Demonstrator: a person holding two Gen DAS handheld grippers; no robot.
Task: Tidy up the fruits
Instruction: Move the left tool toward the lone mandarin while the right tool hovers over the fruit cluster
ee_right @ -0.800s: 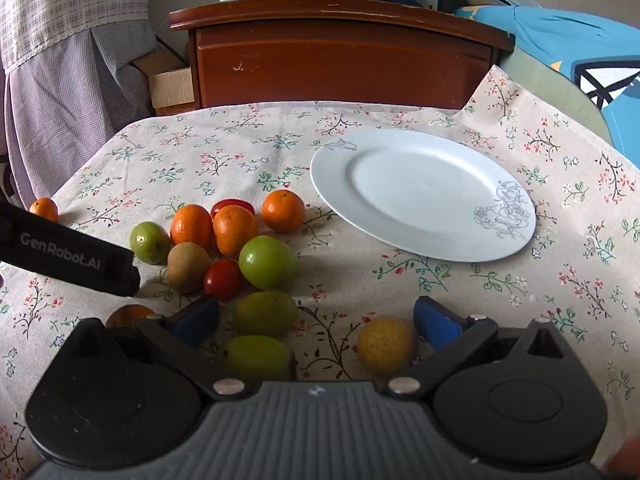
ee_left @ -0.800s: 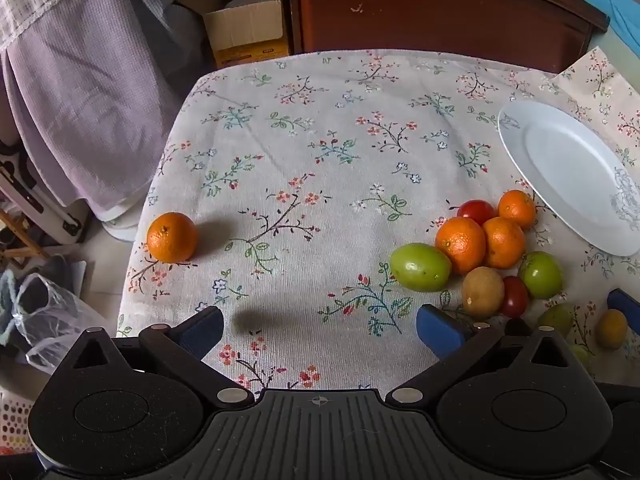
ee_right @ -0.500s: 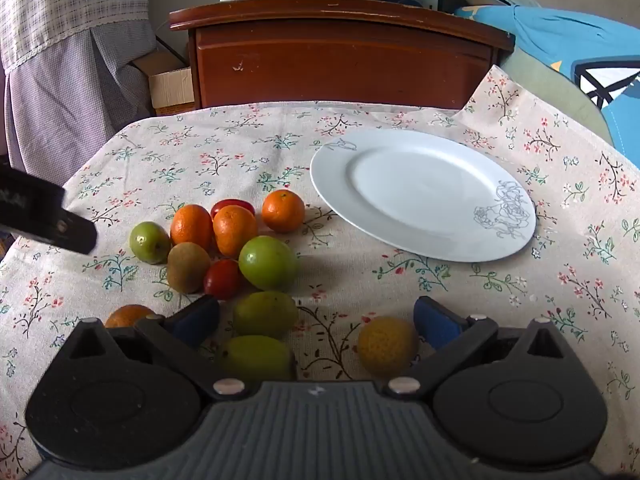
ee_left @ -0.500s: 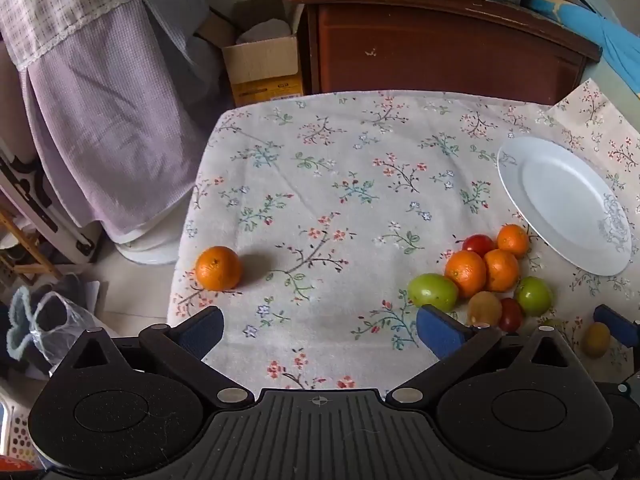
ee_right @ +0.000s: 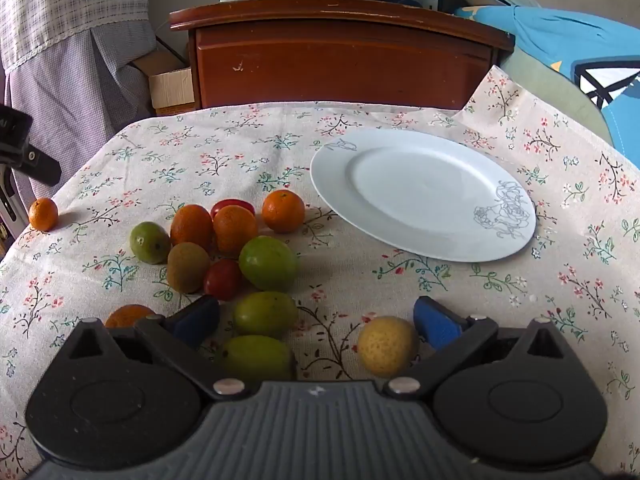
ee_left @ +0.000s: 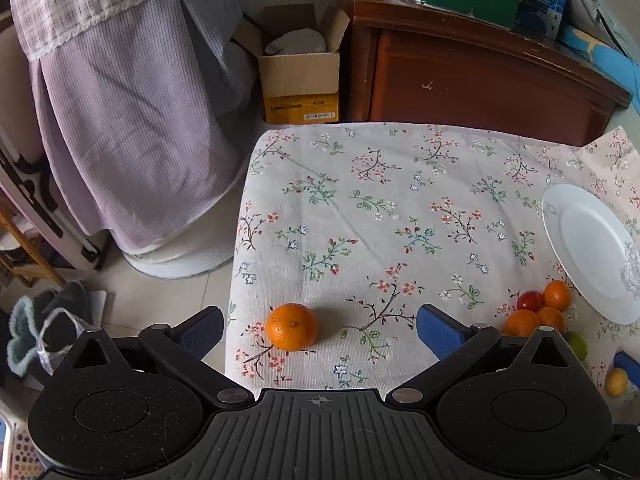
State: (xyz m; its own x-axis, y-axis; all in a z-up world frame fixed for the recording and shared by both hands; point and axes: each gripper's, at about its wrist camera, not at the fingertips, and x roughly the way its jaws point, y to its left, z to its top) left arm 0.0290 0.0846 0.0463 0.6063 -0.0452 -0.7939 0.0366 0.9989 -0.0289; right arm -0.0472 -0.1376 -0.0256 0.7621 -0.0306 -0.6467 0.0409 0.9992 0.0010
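Left gripper (ee_left: pixel 320 330), wide open & empty, is pulling back from fruit pile toward lone orange (ee_left: pixel 291 327) w/ plate (ee_right: pixel 424 194) still bare.

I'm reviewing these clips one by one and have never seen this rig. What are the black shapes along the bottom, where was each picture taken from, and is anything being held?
There is no robot arm here: a person carries a two-finger tool in each hand, with a wide-angle camera on each looking forward along the blue-padded fingers. The black shapes are the tools' own bodies.

One picture looks out from the left hand-held gripper, the other from the right hand-held gripper. Both stand wide open and hold nothing.

On the floral tablecloth lie an empty white plate, a cluster of fruit in orange, green, red and brown, and a yellow fruit between the right tool's fingers, ungripped. A lone orange sits apart near the table's edge, in front of the left tool.
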